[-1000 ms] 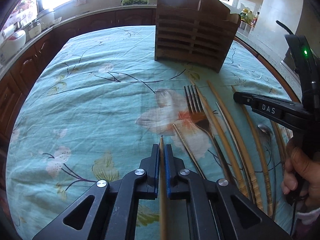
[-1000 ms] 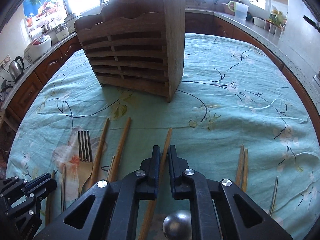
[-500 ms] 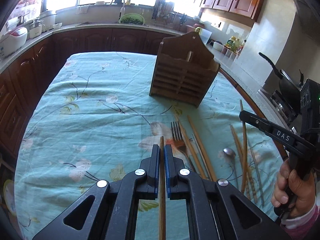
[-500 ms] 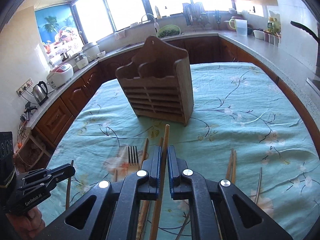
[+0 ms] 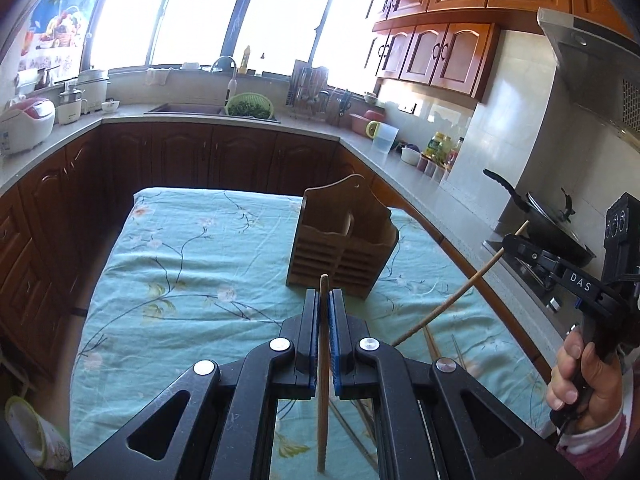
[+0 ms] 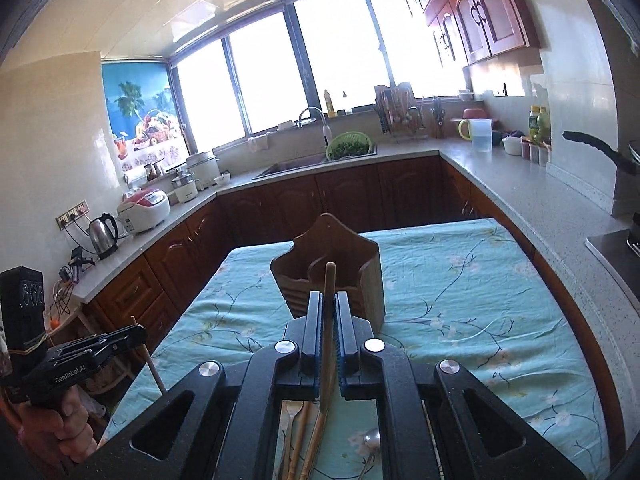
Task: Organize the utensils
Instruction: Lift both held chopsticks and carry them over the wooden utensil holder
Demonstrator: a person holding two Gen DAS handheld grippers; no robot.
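our left gripper (image 5: 324,300) clamped one chopstick (image 5: 322,380); our right gripper (image 6: 329,304) clamped another chopstick (image 6: 329,320). the wooden holder (image 5: 344,248) stood beyond both jaws.

The slatted holder (image 5: 342,256) and chopstick (image 5: 322,360) look like matt wood. A printed cloth (image 5: 180,280), slightly creased, covers the desk. The spoon (image 6: 371,438) is shiny metal.
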